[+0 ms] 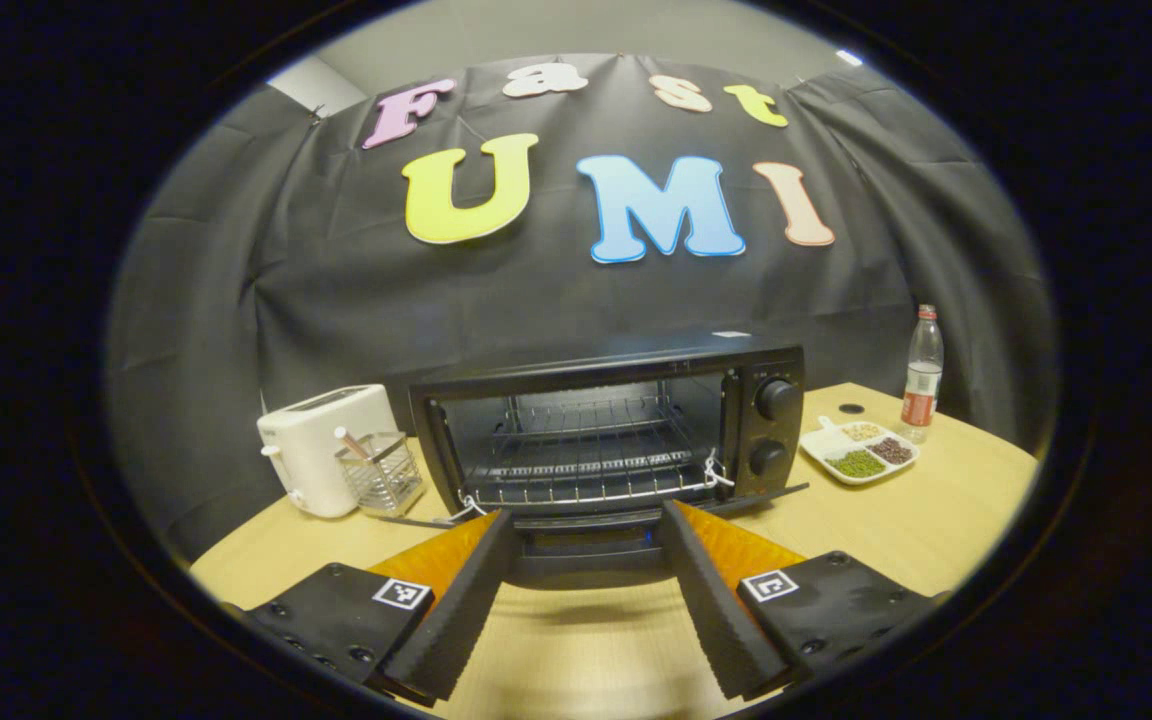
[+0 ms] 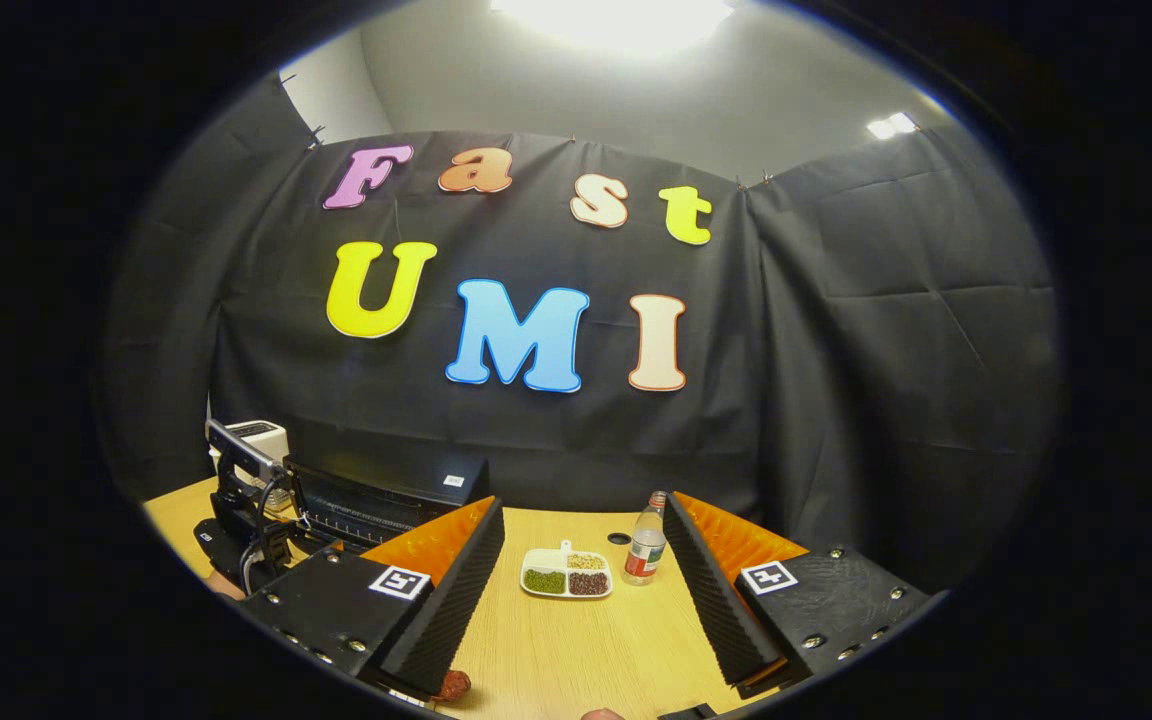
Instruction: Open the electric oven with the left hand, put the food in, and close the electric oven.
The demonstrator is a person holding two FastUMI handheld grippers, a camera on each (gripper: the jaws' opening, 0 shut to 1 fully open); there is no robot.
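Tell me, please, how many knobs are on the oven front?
2. Both are on the oven's right panel: the upper knob directly above the lower knob. No others seem hidden.

Black electric oven with silver wire rack. White toaster. Light wood-grain table. White divided plate holding green, tan and dark reddish-brown portions. Clear bottle with red label and cap. Black-and-white square markers on gripper bodies.

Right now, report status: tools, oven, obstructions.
Left tool open, facing the oven door, which is down. Right tool open, holding nothing. Oven rack bare.
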